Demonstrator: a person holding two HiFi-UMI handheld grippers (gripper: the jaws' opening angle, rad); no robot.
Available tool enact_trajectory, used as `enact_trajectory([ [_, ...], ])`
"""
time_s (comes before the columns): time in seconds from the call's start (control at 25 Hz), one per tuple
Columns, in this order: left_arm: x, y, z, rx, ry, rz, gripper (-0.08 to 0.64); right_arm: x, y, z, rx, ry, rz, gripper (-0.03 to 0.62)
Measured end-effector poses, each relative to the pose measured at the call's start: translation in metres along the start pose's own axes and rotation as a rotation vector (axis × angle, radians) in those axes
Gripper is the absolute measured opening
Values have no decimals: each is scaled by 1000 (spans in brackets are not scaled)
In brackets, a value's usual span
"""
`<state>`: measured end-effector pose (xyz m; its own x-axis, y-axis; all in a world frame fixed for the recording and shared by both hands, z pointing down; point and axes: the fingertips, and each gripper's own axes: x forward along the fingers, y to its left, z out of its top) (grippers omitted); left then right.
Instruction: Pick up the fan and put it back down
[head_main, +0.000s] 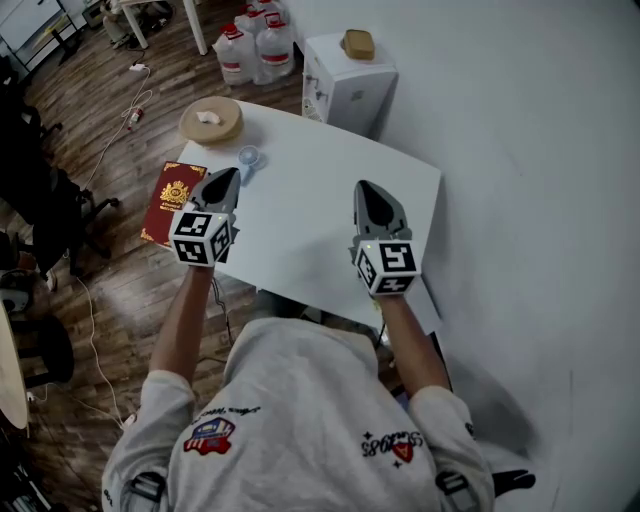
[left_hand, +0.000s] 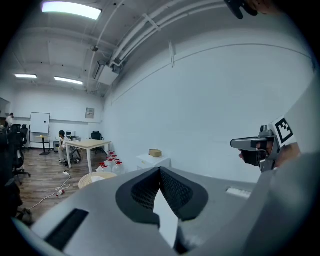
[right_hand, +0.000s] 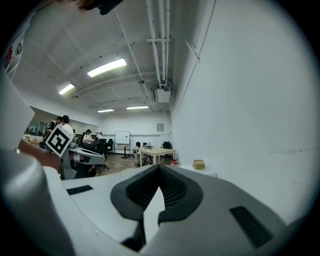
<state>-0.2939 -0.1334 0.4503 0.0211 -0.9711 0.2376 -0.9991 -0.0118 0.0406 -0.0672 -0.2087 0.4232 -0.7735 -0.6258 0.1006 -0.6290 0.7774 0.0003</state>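
Both pressed together, empty, left gripper (head_main: 228, 178), right gripper (head_main: 367, 195), over white table (head_main: 300, 190), wooden floor (head_main: 100, 120)

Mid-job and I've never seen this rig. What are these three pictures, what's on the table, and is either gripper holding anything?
There is no robot arm here. A person holds a two-jaw gripper in each hand, and the marker cubes are part of those grippers. The head view looks down from the person's head at the left gripper and the right gripper above a white table. The other two pictures come from a camera riding on each gripper, looking along its jaws. Both pairs of jaws are closed with nothing between them. On the table, a small pale-blue round thing, likely the fan, lies just beyond the left gripper. A red booklet sits at the table's left edge.
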Motion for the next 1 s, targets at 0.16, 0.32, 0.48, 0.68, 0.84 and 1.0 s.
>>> enact_trajectory([
  [0.16,1,-7,-7,-6,7,-8,5,-4,2,-10,-9,19,11,-9],
  [0.32,1,-14,-11,-10,13,-19,5,-7,1,-13,1,21,14,-9],
  [0.48,3,-24,-18,-24,19,-42,5,-10,-2,-17,2,30,20,-9],
  [0.68,5,-32,-21,-24,16,-59,5,-12,-8,-20,7,36,22,-9],
  [0.84,8,-36,-23,-18,22,-75,5,-13,-11,-22,2,44,18,-9],
  [1.0,7,-43,-26,-14,35,-88,5,-16,-12,-23,-3,54,17,-9],
])
